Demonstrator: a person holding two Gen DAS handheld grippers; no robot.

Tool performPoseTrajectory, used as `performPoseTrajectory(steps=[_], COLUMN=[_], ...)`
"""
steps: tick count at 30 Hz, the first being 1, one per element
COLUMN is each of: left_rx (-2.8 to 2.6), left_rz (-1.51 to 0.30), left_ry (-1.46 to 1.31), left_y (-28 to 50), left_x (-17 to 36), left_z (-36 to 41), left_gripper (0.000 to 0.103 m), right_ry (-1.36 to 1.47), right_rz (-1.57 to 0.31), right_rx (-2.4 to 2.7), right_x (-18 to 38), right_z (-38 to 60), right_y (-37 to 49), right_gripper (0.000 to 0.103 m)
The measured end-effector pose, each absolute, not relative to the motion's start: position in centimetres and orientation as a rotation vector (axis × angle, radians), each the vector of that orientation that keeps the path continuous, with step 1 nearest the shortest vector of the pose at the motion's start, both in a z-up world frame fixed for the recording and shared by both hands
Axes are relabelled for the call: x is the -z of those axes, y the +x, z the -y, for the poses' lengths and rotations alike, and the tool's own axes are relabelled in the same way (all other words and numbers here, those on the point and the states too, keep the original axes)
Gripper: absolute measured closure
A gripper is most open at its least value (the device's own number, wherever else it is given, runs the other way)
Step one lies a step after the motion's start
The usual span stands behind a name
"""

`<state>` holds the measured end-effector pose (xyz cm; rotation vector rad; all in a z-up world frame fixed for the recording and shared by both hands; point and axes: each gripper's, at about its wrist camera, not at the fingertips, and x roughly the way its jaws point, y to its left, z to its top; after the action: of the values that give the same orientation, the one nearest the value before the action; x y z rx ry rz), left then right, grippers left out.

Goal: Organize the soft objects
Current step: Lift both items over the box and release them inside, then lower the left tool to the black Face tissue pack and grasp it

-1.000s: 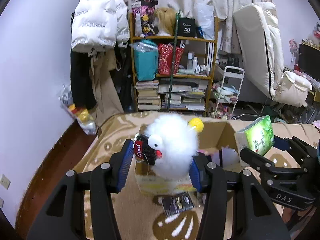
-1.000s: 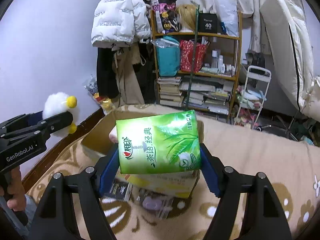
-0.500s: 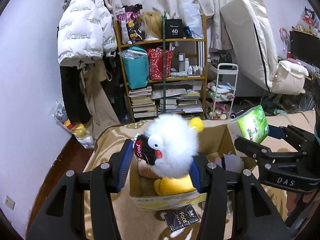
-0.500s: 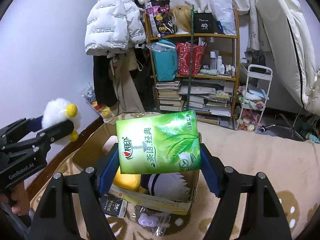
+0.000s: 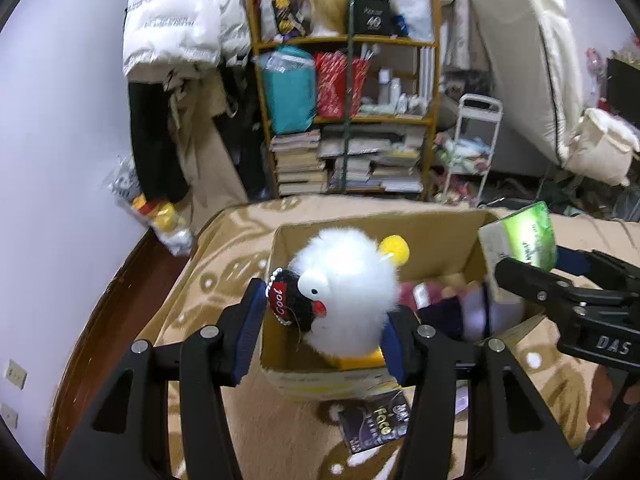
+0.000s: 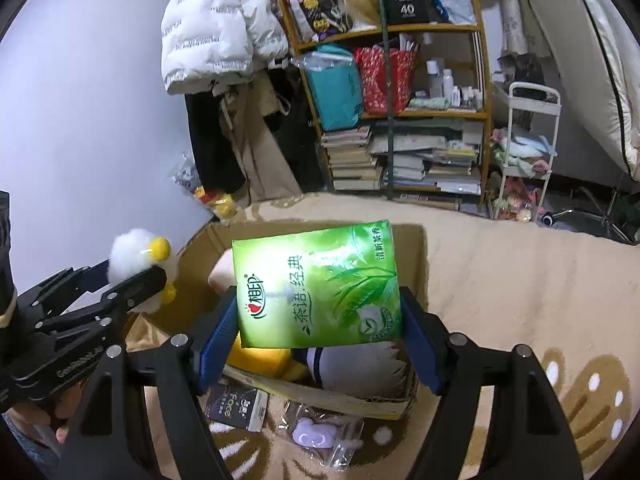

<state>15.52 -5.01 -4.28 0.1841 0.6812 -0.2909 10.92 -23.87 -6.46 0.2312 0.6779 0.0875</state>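
Note:
My left gripper [image 5: 322, 320] is shut on a fluffy white plush bird [image 5: 348, 284] with a black face patch and yellow pom-poms, held above the open cardboard box [image 5: 436, 236]. My right gripper [image 6: 318, 332] is shut on a green tissue pack [image 6: 320, 284], held over the same box [image 6: 416, 240]. The box holds a yellow soft item [image 6: 260, 360], a white-and-navy plush [image 6: 356, 364] and other soft things. The bird also shows at the left of the right wrist view [image 6: 136, 252]. The tissue pack shows at the right of the left wrist view [image 5: 524, 236].
The box sits on a beige patterned blanket [image 6: 520, 288]. A black packet [image 5: 376, 420] and a clear bag with a purple item [image 6: 316, 432] lie in front of it. A cluttered shelf [image 5: 348, 112], hanging coats and a leaning mattress [image 5: 528, 52] stand behind.
Both grippers have risen and tilted down over the box, still holding the bird and the tissue pack. More of the box's inside shows now.

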Motion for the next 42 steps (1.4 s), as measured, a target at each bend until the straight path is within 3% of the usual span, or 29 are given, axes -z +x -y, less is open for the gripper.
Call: performPoseTrajectory(steps=[15, 18, 24, 29, 32, 42], left_rx=[0.251, 0.24, 0.216, 0.208, 0.21, 0.222], left_rz=[-0.758, -0.755, -0.762, -0.766, -0.769, -0.805], left_ry=[0.137, 0.137, 0.116, 0.09, 0.085, 0.094], left_y=[16.3, 15.9, 15.1, 14.0, 13.1, 9.9], left_x=[5.7, 5.5, 5.1, 4.7, 4.4, 4.2], left_z=[3.6, 3.2, 2.6, 1.6, 1.3, 0.8], left_gripper=[0.045, 0.037, 0.033, 0.026, 0.021, 0.017], right_ry=[0.236, 0.248, 0.249, 0.25, 0.254, 0.261], right_rz=[-0.795, -0.791, -0.782, -0.765, -0.753, -0.742], right_rx=[-0.077, -0.065, -0.06, -0.055, -0.056, -0.046], right_x=[8.7, 8.5, 7.9, 7.3, 6.8, 5.6], right_z=[24.0, 24.3, 24.3, 24.0, 23.8, 23.3], right_y=[11.9, 11.7, 10.8, 9.6, 8.7, 5.8], right_gripper=[0.022, 0.014, 0.013, 0.004, 0.004, 0.002])
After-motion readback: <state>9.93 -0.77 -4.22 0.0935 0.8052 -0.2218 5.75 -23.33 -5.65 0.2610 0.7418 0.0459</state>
